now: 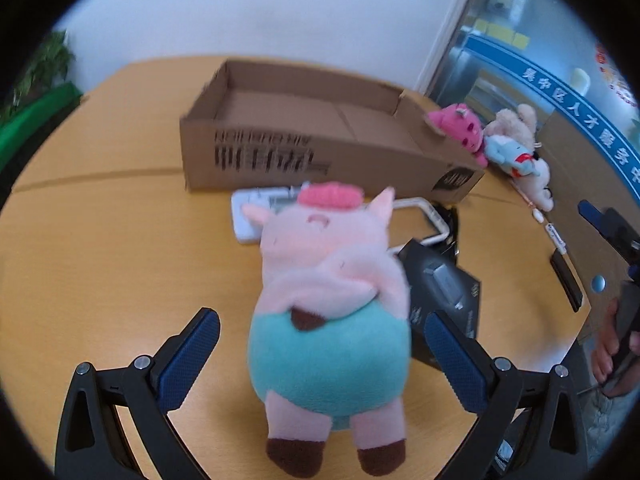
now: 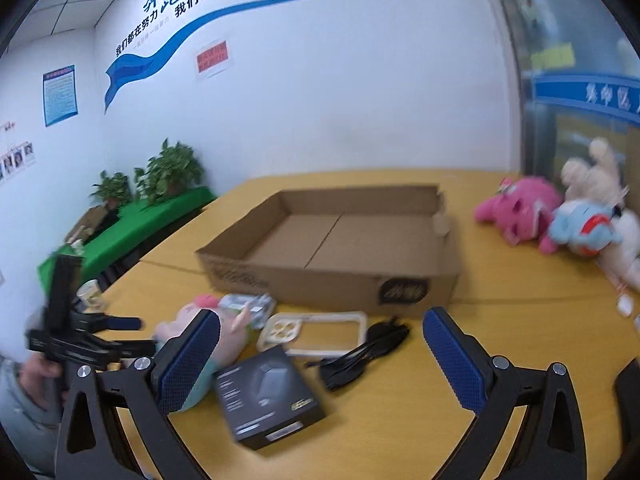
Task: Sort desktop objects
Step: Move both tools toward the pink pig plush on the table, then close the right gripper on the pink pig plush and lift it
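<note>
A pink pig plush [image 1: 328, 320] in teal trousers lies on the wooden table between the fingers of my left gripper [image 1: 322, 340], which is open and not touching it. The plush also shows in the right wrist view [image 2: 224, 332], partly behind a finger. My right gripper [image 2: 320, 344] is open and empty above a black product box [image 2: 268, 396], a black cable [image 2: 364, 354] and a white frame [image 2: 320, 330]. An open, empty cardboard box [image 2: 340, 256] stands behind them; it also shows in the left wrist view [image 1: 312, 136].
A pile of plush toys, pink [image 2: 520, 208], blue [image 2: 580, 232] and cream [image 2: 592, 172], lies at the table's right. A white device [image 1: 260, 212] lies behind the pig. Plants on a green bench [image 2: 132, 228] stand at left.
</note>
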Available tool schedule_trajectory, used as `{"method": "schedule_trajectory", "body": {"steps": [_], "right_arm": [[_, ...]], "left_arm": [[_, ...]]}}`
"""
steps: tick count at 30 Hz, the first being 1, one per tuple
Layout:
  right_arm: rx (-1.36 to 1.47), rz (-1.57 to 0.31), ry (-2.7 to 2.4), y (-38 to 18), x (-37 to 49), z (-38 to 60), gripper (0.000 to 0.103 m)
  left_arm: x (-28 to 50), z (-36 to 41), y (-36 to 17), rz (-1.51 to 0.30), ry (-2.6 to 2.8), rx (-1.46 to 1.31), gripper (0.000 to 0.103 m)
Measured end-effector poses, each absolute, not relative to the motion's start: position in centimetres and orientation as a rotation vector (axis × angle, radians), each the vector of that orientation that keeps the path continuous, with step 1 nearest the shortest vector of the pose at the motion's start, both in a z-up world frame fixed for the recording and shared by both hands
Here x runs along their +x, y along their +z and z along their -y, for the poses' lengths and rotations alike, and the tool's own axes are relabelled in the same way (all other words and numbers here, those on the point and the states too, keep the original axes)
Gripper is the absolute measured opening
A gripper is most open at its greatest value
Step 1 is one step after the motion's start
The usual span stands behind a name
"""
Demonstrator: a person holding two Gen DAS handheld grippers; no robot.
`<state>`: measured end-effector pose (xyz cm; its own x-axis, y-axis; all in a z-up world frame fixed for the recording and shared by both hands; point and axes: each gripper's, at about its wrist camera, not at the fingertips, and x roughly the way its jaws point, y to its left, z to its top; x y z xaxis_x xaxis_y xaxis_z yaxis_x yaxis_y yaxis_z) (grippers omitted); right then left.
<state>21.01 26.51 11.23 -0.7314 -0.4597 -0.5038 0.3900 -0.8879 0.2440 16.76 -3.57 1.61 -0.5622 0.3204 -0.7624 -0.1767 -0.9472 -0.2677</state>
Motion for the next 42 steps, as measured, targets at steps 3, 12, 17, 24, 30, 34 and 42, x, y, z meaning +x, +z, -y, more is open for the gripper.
{"method": "schedule_trajectory", "body": {"steps": [3, 12, 17, 24, 30, 34, 42], "right_arm": [[0.800, 0.191, -2.502, 10.6, 21.2, -25.2, 0.103], [1.008, 0.107, -2.337, 7.0, 17.4, -16.0, 0.103], [1.189, 0.140, -2.205, 3.2, 14.1, -11.8, 0.103], [1.289, 0.085, -2.076, -0.5, 13.2, -6.9, 0.095], [1.228, 0.118, -2.105, 0.3, 13.6, -6.9, 0.080], [1.153, 0.151, -2.127, 2.3, 13.6, -7.5, 0.075], [0.904, 0.162, -2.269, 11.0, 10.9, -10.6, 0.074]], "left_arm": [[16.8, 3.5, -0.1, 0.281, 2.464, -1.322, 0.086], [18.1, 3.1, -0.1, 0.238, 2.496, -1.290, 0.078], [18.7, 3.6, -0.4, 0.265, 2.495, -1.272, 0.076], [18.7, 4.6, -0.8, 0.327, 2.468, -1.268, 0.072], [18.5, 5.1, -0.1, 0.358, 2.461, -1.242, 0.063], [18.3, 4.5, 1.8, 0.288, 2.507, -1.199, 0.061], [14.9, 1.8, 9.8, 0.131, 2.573, -0.945, 0.061]]}}
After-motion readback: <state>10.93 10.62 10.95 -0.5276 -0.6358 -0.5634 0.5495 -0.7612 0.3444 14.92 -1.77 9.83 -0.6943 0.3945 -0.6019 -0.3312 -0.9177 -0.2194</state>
